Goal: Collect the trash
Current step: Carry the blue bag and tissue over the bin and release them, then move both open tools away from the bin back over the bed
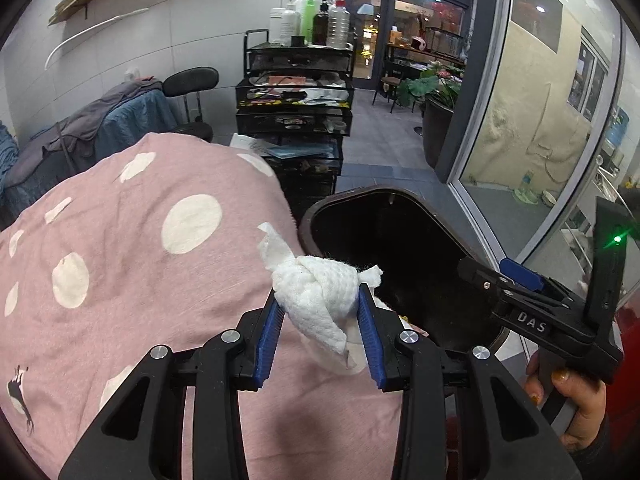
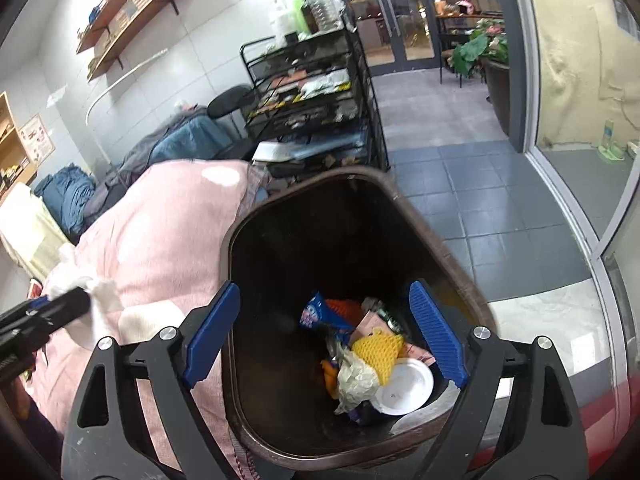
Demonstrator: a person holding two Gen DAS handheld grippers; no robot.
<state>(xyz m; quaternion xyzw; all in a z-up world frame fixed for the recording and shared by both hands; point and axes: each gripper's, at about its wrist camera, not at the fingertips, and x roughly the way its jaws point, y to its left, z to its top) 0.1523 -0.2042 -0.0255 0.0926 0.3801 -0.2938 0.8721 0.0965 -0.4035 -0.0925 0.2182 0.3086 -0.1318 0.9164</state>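
Left tongs are pinching the soft, light crumpled white tissue wad mid-body; right tongs are gaping wide above the dark brown bin

Wall: white panels, wooden shelves | Floor: grey tiles ahead | Furniture: black wire cart, stool | Right: glass partition

A pink cover with white polka dots fills the lower left. The crumpled tissue at centre is white, between blue ribbed pads on black arms. The bin is dark brown; inside lie a yellow net and a white lid.
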